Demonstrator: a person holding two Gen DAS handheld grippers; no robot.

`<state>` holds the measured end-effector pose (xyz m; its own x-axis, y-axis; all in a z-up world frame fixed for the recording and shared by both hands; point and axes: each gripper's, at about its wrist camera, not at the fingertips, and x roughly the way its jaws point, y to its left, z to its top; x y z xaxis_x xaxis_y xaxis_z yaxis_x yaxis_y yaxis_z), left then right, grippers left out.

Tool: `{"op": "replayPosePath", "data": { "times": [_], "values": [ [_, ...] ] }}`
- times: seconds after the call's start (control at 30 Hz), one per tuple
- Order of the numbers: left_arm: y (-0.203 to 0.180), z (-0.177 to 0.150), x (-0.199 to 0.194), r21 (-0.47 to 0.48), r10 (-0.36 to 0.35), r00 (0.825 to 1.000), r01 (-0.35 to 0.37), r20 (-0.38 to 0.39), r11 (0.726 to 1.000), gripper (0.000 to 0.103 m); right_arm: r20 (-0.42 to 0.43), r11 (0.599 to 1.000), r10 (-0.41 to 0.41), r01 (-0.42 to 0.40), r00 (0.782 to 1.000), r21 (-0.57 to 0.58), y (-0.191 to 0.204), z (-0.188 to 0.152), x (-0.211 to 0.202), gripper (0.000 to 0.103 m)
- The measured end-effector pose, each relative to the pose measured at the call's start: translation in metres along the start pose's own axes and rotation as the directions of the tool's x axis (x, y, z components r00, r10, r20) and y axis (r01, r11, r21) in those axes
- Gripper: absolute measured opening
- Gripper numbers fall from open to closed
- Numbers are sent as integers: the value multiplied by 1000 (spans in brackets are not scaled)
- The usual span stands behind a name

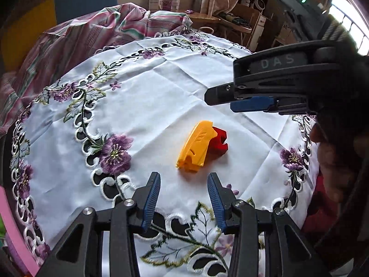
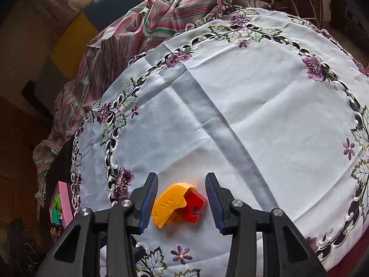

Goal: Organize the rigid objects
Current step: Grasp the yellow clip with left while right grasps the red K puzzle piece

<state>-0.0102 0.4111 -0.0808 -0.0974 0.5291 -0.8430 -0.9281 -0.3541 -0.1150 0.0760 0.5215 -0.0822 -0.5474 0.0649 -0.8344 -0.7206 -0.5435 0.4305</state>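
Item: yellow piece and red piece, both rigid plastic; lying near the middle of the surface on the embroidered white cloth, touching, the yellow one overlapping the red one's edge; both appearing to be resting free, neither lifted.

Progress: judged early or mid-task; the two pieces are sitting together but not yet in any container; a pink box is showing off the surface's left edge in the right wrist view, its role uncertain; nothing else of the task's things is showing.

Left gripper: jaws standing wide apart, holding nothing, touching nothing; hovering just short of the yellow piece.

Right gripper: jaws likewise spread wide, bracketing the pair from above; whether the left pad is grazing the yellow piece cannot be told; nothing is being clamped; in the left wrist view it is hanging above the pieces, clear of them.
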Motion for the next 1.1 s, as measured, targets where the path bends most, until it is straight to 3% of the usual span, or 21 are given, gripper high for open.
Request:
{"op": "replayPosePath", "data": {
  "times": [0.23,0.3,0.47,0.67,0.8,0.9,0.97,1.03,1.1],
  "values": [
    [-4,17,36,-8,-58,997,58,-44,998,43,-12,1000,-3,3,1000,-2,0,2,4,43],
    [-3,19,43,-12,-90,994,90,-56,996,31,-12,1000,-4,4,1000,-1,0,2,5,43],
    [-1,21,42,-25,-110,993,110,-32,994,29,-27,1000,-11,11,1000,-6,0,1,10,43],
    [18,2,27,-96,-70,997,69,-10,993,29,-80,1000,20,-21,997,-22,6,-4,23,43],
    [29,-10,18,-117,5,1000,-5,-4,993,29,-86,990,-65,53,994,-131,19,-10,28,40],
    [30,-16,14,-86,-4,1000,4,3,996,28,-87,992,24,-34,996,-123,25,-10,30,39],
    [28,-23,9,-83,24,1000,-23,9,996,28,-77,979,-57,41,995,-201,35,-14,36,37],
    [30,-25,6,-94,17,1000,-16,10,995,28,-125,949,-108,65,986,-308,49,-25,50,33],
    [37,-25,8,-107,33,999,-32,8,994,28,-118,886,-178,107,977,-452,68,-41,58,18]
  ]
}}
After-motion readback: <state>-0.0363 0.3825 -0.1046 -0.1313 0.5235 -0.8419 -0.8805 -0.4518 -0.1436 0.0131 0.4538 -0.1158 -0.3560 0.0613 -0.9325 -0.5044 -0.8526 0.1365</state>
